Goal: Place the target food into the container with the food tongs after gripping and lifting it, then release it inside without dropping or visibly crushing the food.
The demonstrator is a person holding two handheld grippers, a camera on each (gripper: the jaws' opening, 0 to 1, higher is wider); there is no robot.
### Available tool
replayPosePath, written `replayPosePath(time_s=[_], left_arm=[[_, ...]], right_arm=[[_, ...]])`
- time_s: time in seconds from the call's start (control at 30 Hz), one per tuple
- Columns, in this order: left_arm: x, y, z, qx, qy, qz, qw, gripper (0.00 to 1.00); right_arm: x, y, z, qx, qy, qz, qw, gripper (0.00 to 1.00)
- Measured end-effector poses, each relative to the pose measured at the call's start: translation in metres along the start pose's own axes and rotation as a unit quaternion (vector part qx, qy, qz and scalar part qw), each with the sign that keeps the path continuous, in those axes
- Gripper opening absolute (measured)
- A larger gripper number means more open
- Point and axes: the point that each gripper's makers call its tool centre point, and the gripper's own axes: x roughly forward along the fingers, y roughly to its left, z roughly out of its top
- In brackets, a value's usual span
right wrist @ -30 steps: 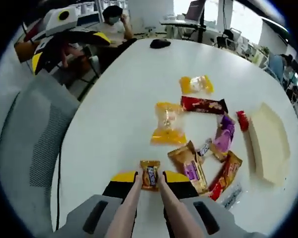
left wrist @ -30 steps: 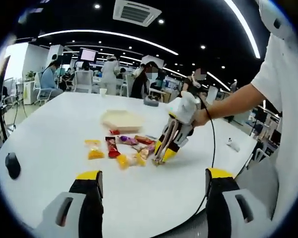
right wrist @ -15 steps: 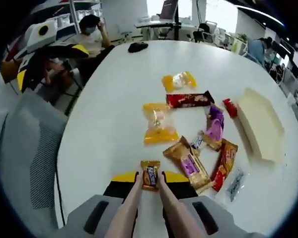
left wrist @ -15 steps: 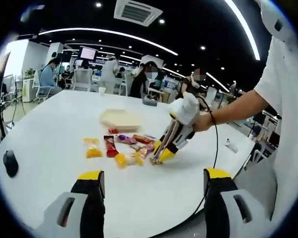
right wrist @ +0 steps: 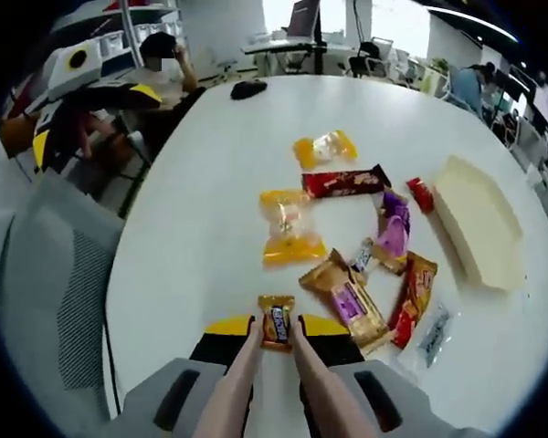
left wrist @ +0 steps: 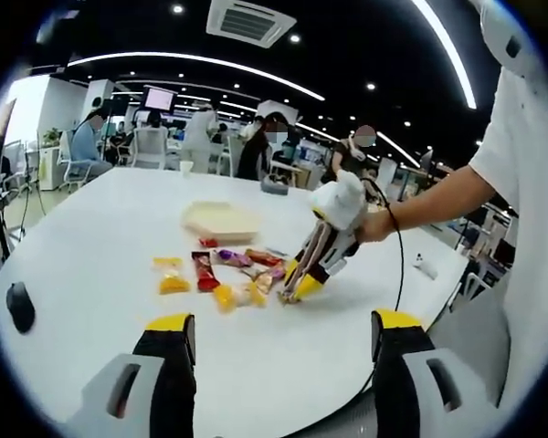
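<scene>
My right gripper (right wrist: 276, 330) is shut on a pair of beige food tongs (right wrist: 237, 383). The tong tips pinch a small brown snack packet (right wrist: 276, 322) just over the white table (right wrist: 192, 228). In the left gripper view the right gripper (left wrist: 321, 258) slants down at the right of the snack pile, its tongs (left wrist: 297, 274) ending low near the table. The cream container (right wrist: 479, 228) (left wrist: 224, 219) lies beyond the pile. My left gripper (left wrist: 281, 333) hangs open with nothing between its jaws. It also appears at the upper left as the left gripper (right wrist: 96, 119).
Several wrapped snacks lie spread between tongs and container, among them a yellow packet (right wrist: 288, 228), a red bar (right wrist: 347, 181) and a purple one (right wrist: 393, 228). A black mouse (right wrist: 248, 88) (left wrist: 20, 306) rests near the table edge. A grey mesh chair (right wrist: 46, 274) stands at the left.
The right gripper view has shifted slightly, so the snacks sit a bit further up and left. The brown packet stays pinched in the tongs. The left gripper has barely moved.
</scene>
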Motion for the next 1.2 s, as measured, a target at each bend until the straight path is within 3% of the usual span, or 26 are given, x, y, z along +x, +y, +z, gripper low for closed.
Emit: replayPosePath(time_s=[0.1,0.13,0.23,0.27,0.3,0.33,0.37,0.57,0.6,0.67,0.7,0.73,0.83,0.9,1.0,1.2], left_arm=[[0.000,0.000,0.000,0.001,0.000,-0.002,1.0000,0.78],[-0.001,0.000,0.000,0.002,0.002,-0.002,1.0000,0.78],[-0.002,0.000,0.002,0.003,0.000,-0.006,1.0000,0.77],[-0.002,0.000,0.002,0.002,0.000,-0.007,1.0000,0.78],[-0.002,0.000,0.003,0.003,-0.001,-0.011,0.9999,0.78],[-0.002,0.000,0.004,0.004,0.001,-0.015,0.9999,0.78],[-0.001,0.000,0.005,0.006,0.002,-0.016,0.9998,0.78],[0.004,0.001,0.016,0.019,0.002,-0.044,0.9989,0.78],[0.005,0.002,0.017,0.019,0.004,-0.050,0.9986,0.78],[0.009,0.003,0.026,0.025,0.002,-0.069,0.9973,0.78],[0.010,0.004,0.029,0.027,0.001,-0.075,0.9968,0.78],[0.011,0.004,0.031,0.028,0.001,-0.078,0.9965,0.77],[0.015,0.008,0.042,0.044,0.006,-0.104,0.9936,0.78],[0.017,0.010,0.047,0.051,0.009,-0.116,0.9919,0.78],[0.020,0.017,0.056,0.064,0.015,-0.138,0.9882,0.79],[0.027,0.022,0.065,0.078,0.021,-0.177,0.9809,0.79]], right_arm=[[0.000,0.000,0.000,0.010,-0.002,0.000,0.9999,0.17],[-0.001,0.005,0.000,0.029,-0.003,0.015,0.9995,0.17],[-0.002,0.007,0.001,0.040,-0.012,0.010,0.9991,0.18],[-0.004,0.005,0.005,0.036,-0.029,0.000,0.9989,0.18],[-0.006,0.013,0.004,0.066,-0.024,0.020,0.9974,0.18],[-0.009,0.005,0.010,0.058,-0.049,-0.007,0.9971,0.18],[-0.011,0.006,0.009,0.054,-0.045,-0.004,0.9975,0.18],[-0.038,0.009,0.015,0.116,-0.088,-0.040,0.9885,0.18],[-0.045,0.006,0.020,0.128,-0.110,-0.059,0.9839,0.18],[-0.055,0.012,0.021,0.155,-0.120,-0.067,0.9783,0.18],[-0.061,0.008,0.024,0.150,-0.135,-0.091,0.9753,0.18],[-0.062,0.010,0.024,0.150,-0.137,-0.092,0.9747,0.18],[-0.076,0.016,0.027,0.200,-0.161,-0.115,0.9597,0.18],[-0.081,0.015,0.029,0.205,-0.175,-0.133,0.9538,0.18],[-0.093,0.022,0.030,0.252,-0.199,-0.156,0.9341,0.18],[-0.115,0.025,0.030,0.302,-0.228,-0.215,0.9003,0.18]])
